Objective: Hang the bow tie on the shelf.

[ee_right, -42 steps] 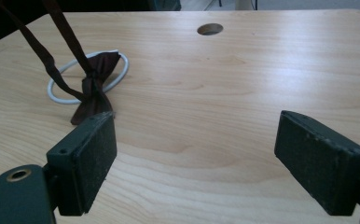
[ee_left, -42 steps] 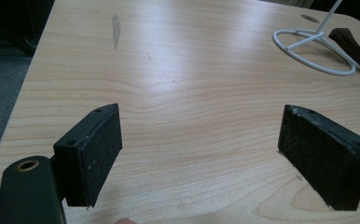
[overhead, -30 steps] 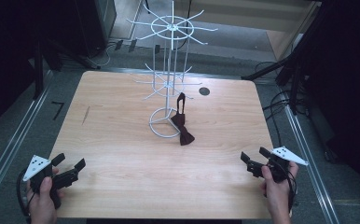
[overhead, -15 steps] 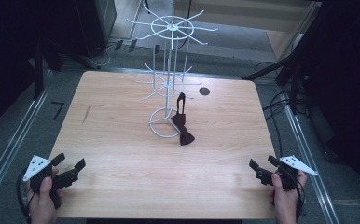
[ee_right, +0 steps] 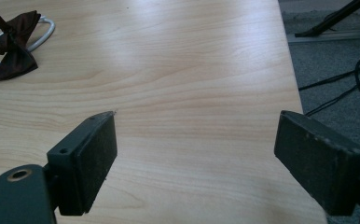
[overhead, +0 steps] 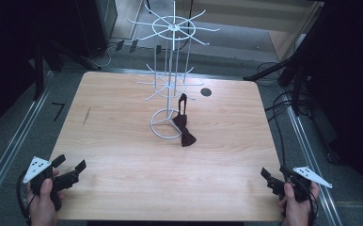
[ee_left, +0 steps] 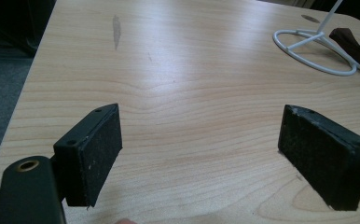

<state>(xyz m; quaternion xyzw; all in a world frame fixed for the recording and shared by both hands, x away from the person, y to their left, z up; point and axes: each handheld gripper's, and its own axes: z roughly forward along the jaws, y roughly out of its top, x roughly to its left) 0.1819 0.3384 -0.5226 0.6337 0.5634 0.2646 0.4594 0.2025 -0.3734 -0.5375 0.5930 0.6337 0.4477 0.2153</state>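
A white wire display stand (overhead: 171,84) rises from the middle of the wooden table (overhead: 123,141). A dark brown bow tie (overhead: 185,132) lies against its ring base, its strap hanging from a low hook. The ring base (ee_left: 313,51) and bow tie (ee_left: 355,49) appear far off in the left gripper view; the bow tie (ee_right: 12,44) also sits top left in the right gripper view. My left gripper (overhead: 69,169) rests at the near left corner, open and empty. At the near right corner my right gripper (overhead: 270,178) is open, holding nothing.
A small dark round hole (overhead: 206,92) marks the table behind the stand. A faint streak (overhead: 86,116) shows on the left of the tabletop. Cables (overhead: 283,122) and dark equipment legs lie on the floor to the right of the table.
My right gripper has drawn back toward the table's near right corner. The left gripper, stand and bow tie have stayed put.
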